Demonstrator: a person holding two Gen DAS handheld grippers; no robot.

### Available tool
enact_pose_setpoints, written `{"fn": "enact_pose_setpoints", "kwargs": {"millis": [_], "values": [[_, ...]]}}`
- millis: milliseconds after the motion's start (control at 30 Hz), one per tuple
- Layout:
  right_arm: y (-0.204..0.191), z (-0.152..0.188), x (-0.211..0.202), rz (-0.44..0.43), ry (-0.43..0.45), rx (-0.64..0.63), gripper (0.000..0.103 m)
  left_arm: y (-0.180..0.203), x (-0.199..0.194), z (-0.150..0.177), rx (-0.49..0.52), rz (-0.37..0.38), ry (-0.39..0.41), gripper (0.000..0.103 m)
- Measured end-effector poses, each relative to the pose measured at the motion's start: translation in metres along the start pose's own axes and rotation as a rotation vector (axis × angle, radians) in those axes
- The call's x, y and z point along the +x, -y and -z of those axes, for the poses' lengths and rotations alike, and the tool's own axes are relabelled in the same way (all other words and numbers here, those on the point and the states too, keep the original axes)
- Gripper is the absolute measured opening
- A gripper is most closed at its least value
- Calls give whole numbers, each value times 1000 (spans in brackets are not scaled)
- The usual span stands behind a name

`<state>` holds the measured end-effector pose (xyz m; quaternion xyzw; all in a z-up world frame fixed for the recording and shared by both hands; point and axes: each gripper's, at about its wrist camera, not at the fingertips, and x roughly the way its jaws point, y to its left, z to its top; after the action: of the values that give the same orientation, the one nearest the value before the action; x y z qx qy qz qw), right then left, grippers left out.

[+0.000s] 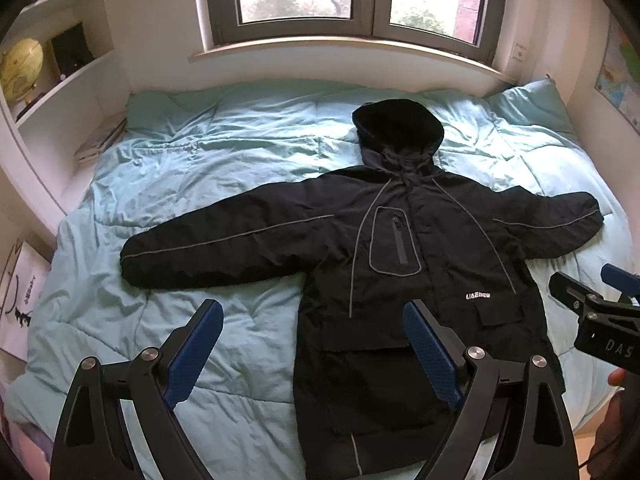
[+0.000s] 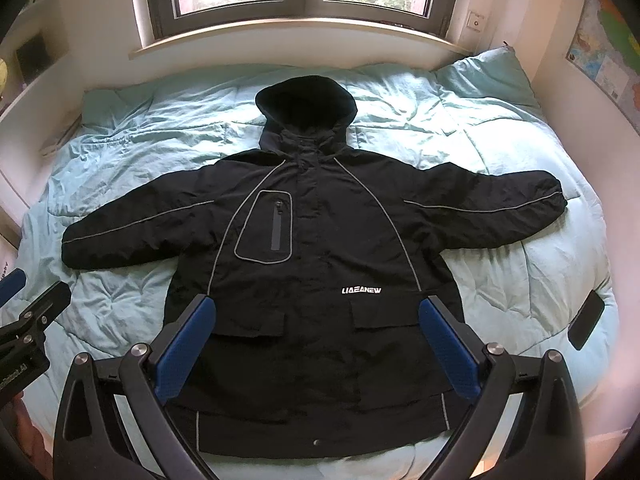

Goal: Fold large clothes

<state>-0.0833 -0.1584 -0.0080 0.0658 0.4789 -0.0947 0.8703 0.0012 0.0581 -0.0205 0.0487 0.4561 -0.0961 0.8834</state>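
The jacket [image 2: 316, 248] lies flat on the bed [image 2: 520, 280], hood at 12 o'clock. Your right gripper [image 2: 316, 344] hovers spread and empty over its hem; your left gripper [image 1: 312, 352], also spread and empty, is nearer the 9 o'clock sleeve [image 1: 224, 248].

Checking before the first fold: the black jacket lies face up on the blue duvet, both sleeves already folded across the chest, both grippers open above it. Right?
Not quite. The jacket does lie face up on the duvet, and the left gripper and right gripper are open, but the sleeves are spread straight out to the sides, not folded across the chest. The right wrist view shows this.
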Motion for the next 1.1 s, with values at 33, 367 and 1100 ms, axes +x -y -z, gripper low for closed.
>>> {"fn": "enact_pose_setpoints", "kwargs": {"millis": [33,367,1100], "values": [[-1,0,1,1,-2,2,102,-1,2,-1,1,4,-2,92],[-24,-8,13,16,-12,3,102,-27,22,-10,-66,127,-45,92],[-56,-50,74,-11,-78,9,102,-83,92,-41,-124,61,-125,92]]}}
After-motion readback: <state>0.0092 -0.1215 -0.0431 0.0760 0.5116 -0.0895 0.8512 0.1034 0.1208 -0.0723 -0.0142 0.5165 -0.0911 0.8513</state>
